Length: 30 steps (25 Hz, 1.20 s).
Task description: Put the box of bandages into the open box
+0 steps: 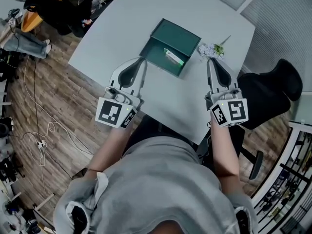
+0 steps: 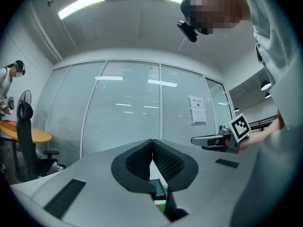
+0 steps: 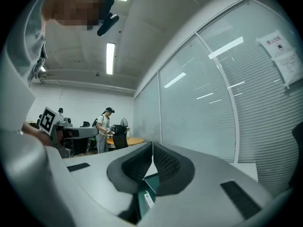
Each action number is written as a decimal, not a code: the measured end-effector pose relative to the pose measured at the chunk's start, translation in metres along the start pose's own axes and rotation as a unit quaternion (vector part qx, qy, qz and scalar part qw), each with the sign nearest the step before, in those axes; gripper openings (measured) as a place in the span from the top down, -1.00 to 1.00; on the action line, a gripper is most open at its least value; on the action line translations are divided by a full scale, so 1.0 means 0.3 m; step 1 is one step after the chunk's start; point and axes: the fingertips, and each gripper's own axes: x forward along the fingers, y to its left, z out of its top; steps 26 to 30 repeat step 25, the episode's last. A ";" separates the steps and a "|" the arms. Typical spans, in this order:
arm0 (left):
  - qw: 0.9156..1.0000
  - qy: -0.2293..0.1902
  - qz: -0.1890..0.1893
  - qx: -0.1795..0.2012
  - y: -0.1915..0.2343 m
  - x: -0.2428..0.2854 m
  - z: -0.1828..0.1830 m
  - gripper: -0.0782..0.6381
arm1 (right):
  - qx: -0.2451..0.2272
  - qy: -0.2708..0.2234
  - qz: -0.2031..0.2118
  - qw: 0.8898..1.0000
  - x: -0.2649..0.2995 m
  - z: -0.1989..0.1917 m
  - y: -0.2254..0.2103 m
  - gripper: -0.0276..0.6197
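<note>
the small white-and-green box of bandages is seen inside the dark green rectangular open box on the pale table, between the left gripper and the right gripper, both closed, empty and clear of it.

Print on the small white-and-green bandage box was illegibly small; the left gripper hid most of the dark green cardboard box.

Ceiling strip lights shine over a blind-backed glass partition, wood-plank floor and grey table.
</note>
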 end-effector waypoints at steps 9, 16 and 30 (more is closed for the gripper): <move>1.000 0.003 -0.004 0.000 -0.049 0.014 -0.015 0.73 | 0.014 -0.020 -0.011 1.000 -0.095 0.030 0.008 0.76; 1.000 0.004 -0.010 0.002 -0.083 0.011 -0.024 0.73 | 0.014 -0.025 -0.017 0.999 -0.123 0.030 0.030 0.76; 1.000 0.002 -0.013 0.005 -0.099 0.001 -0.012 0.73 | 0.020 -0.042 -0.017 0.999 -0.134 0.088 0.056 0.76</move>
